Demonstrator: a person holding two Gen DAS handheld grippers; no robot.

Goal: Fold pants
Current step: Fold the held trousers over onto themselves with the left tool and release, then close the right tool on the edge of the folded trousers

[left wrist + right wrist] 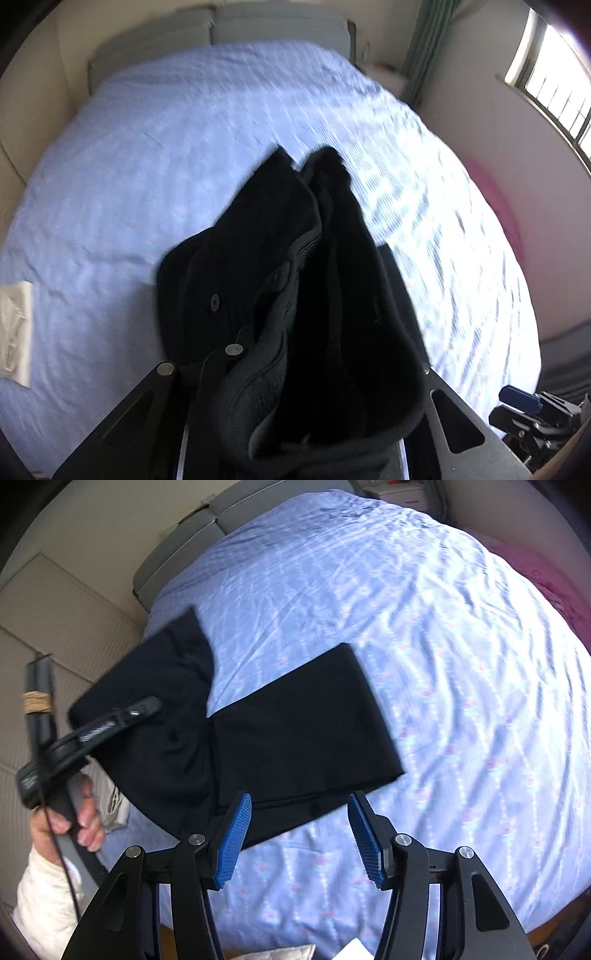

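Note:
Black pants [303, 731] lie partly flat on the blue bedsheet [406, 627] in the right wrist view. Their left part is lifted off the bed by my left gripper [142, 709], which a hand [85, 812] holds by its handle. In the left wrist view the black pants [258, 240] bunch up and hang from my left gripper [314, 314], shut on the cloth; the fabric hides the pads. My right gripper [299, 805] hovers over the near edge of the pants, its blue pads [232, 842] apart with nothing between them.
The bed has a grey headboard [277, 26] at the far end. A white cloth [14, 332] lies at the bed's left edge, and pink fabric [535, 572] sits off the right side. A window [554, 74] is at the right. White items [288, 952] lie below my right gripper.

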